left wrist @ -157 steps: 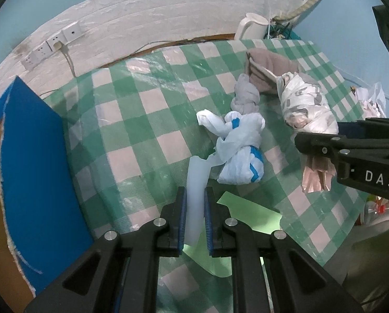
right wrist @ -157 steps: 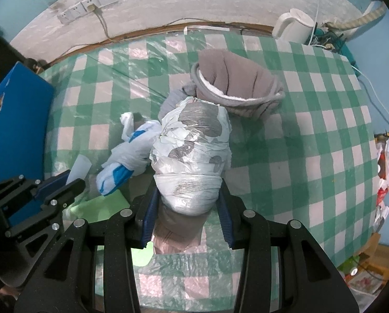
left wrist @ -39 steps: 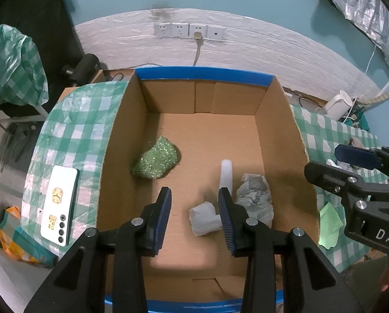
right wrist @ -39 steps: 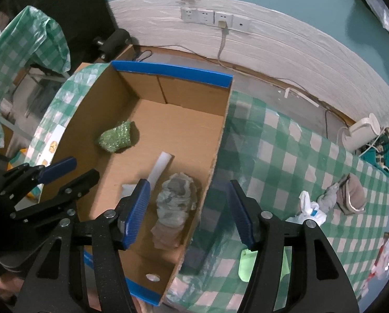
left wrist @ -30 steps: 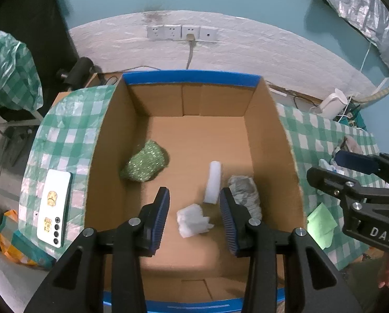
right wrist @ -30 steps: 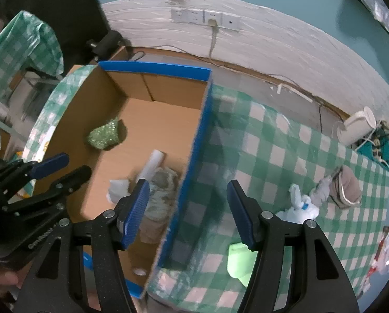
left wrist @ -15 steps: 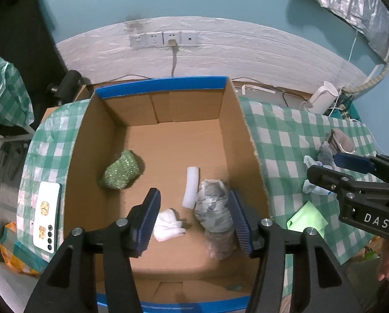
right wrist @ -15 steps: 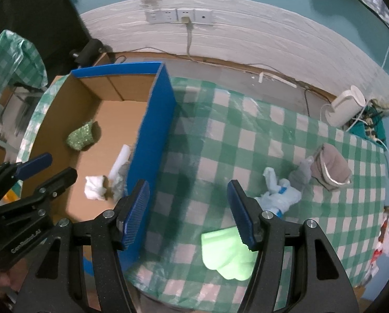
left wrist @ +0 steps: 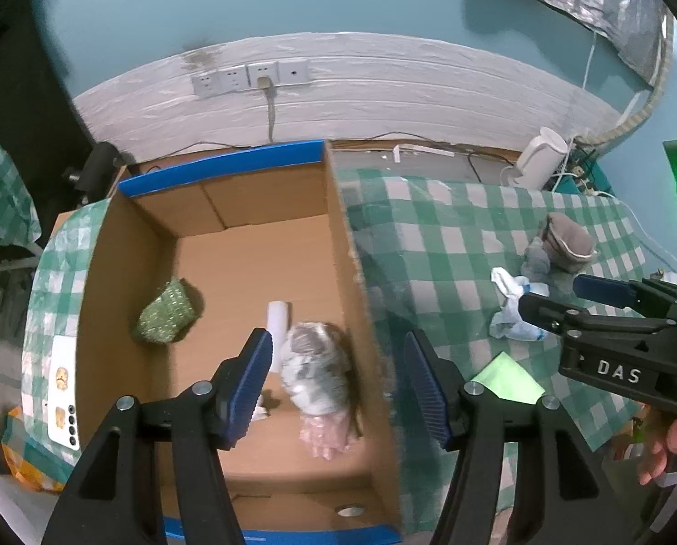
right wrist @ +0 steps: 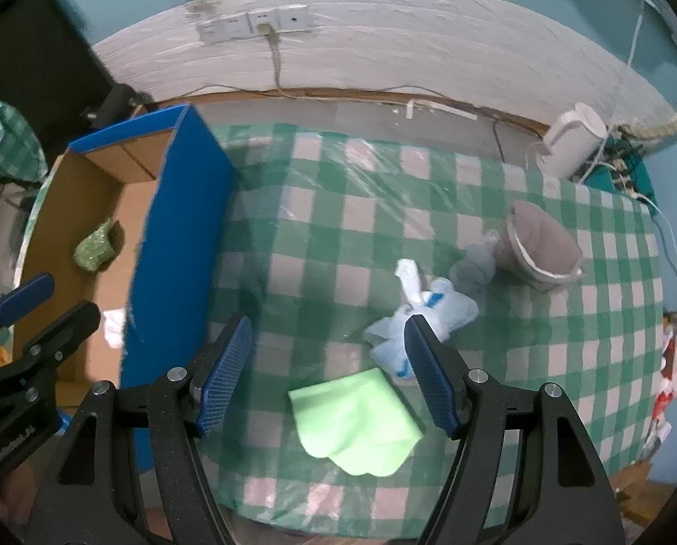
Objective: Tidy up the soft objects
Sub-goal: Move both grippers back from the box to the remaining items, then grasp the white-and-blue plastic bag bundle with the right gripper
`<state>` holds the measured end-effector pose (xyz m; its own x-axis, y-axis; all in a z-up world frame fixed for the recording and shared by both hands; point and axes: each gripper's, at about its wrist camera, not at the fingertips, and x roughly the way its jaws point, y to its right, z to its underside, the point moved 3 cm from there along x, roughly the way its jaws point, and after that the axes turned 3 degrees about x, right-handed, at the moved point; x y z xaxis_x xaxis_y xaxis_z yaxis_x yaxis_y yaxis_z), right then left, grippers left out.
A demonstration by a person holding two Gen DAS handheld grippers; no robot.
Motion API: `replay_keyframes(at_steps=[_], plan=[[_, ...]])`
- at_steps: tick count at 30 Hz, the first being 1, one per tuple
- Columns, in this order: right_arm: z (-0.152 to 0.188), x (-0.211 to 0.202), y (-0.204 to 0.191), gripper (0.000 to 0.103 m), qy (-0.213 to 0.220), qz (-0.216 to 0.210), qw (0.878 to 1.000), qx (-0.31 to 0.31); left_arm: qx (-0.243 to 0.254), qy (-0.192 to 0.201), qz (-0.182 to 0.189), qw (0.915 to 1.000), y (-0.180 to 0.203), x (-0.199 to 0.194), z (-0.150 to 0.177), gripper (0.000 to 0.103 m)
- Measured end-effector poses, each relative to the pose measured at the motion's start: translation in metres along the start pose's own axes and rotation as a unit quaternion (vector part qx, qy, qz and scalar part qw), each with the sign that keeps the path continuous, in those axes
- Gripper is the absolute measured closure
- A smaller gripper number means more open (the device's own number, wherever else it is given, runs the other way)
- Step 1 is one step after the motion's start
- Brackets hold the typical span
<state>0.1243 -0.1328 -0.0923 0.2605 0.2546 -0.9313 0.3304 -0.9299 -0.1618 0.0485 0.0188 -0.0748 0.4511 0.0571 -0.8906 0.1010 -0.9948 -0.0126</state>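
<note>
Only the left wrist view looks down into the cardboard box [left wrist: 338,245], where a green scrubber [left wrist: 168,313], a white roll [left wrist: 277,318] and a grey-white wrapped bundle [left wrist: 313,363] lie on its floor beneath the spread, empty left gripper [left wrist: 338,379]. The right wrist view instead shows the checked counter [right wrist: 338,236] beside the box. There the right gripper [right wrist: 327,365], also spread and empty, hangs over a green cloth [right wrist: 354,420], with a white-and-blue bag [right wrist: 422,318] and a brown hat [right wrist: 540,245] farther back.
</note>
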Motion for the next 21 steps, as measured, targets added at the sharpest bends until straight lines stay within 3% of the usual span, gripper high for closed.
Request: replay_keyframes(at_steps=[7, 21], plan=[[0.003, 0.004, 0.025, 0.032, -0.005, 0.010, 1.000, 0.022, 0.015, 0.002, 0.000, 0.9999, 0.025, 0.005, -0.002, 0.034], [0.010, 0.031, 0.073, 0.032, -0.039, 0.024, 0.996, 0.079, 0.051, -0.020, -0.021, 0.9983, 0.073, 0.029, 0.001, 0.034]])
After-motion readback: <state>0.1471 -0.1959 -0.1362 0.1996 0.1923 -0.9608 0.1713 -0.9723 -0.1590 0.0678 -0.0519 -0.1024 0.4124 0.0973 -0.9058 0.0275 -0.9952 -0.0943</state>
